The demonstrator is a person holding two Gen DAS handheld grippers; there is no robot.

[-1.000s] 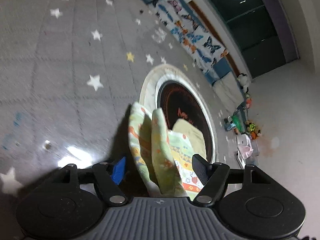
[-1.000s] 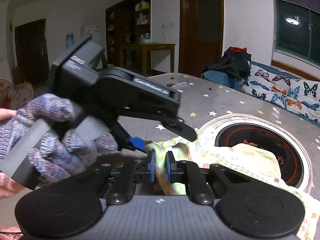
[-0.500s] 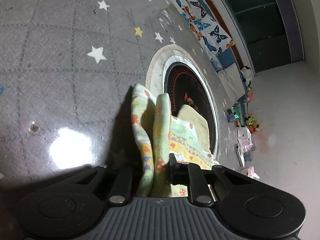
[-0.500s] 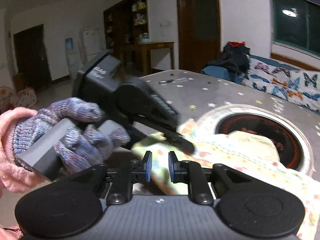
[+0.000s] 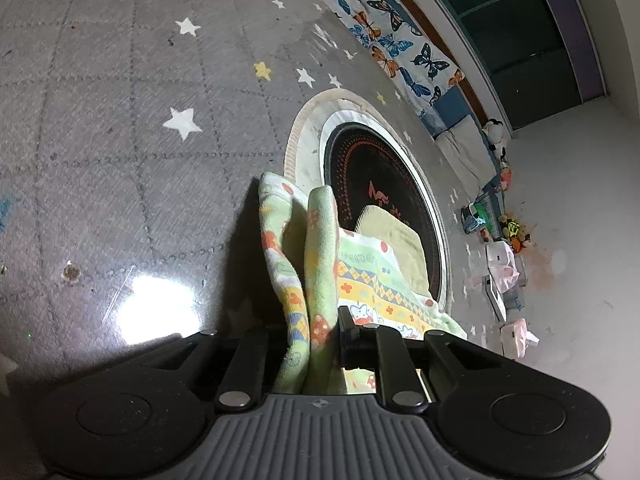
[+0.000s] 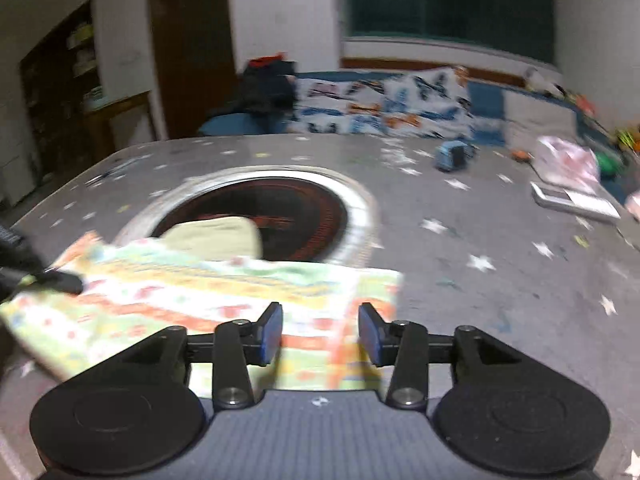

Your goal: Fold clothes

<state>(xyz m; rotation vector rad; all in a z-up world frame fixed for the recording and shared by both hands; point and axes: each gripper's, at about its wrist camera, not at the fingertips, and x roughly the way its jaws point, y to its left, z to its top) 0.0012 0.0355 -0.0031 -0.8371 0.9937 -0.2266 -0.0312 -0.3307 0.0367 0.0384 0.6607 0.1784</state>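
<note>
A small patterned garment point(image 5: 320, 240) in pale green, with orange and yellow prints, lies on the grey star-printed surface point(image 5: 120, 120). My left gripper point(image 5: 316, 336) is shut on a bunched fold at its near edge, and the fold stands up between the fingers. In the right wrist view the garment point(image 6: 192, 292) lies spread flat, its plain yellow-green part point(image 6: 216, 232) over the round black disc point(image 6: 280, 208). My right gripper point(image 6: 320, 330) hovers open just above the garment's right end with nothing between its pads. A dark fingertip point(image 6: 60, 278) of the left gripper shows at the far left.
The black disc point(image 5: 380, 184) has a white rim set into the surface. A butterfly-print cushion point(image 6: 384, 108) and dark clothes point(image 6: 264, 84) lie beyond the far edge. A blue toy car point(image 6: 454, 156) and a flat white box point(image 6: 572, 200) rest at the right.
My left gripper shut on the garment's fold. My right gripper let go of the cloth, opened wide and swung right toward the garment's other end; the view is motion-blurred.
</note>
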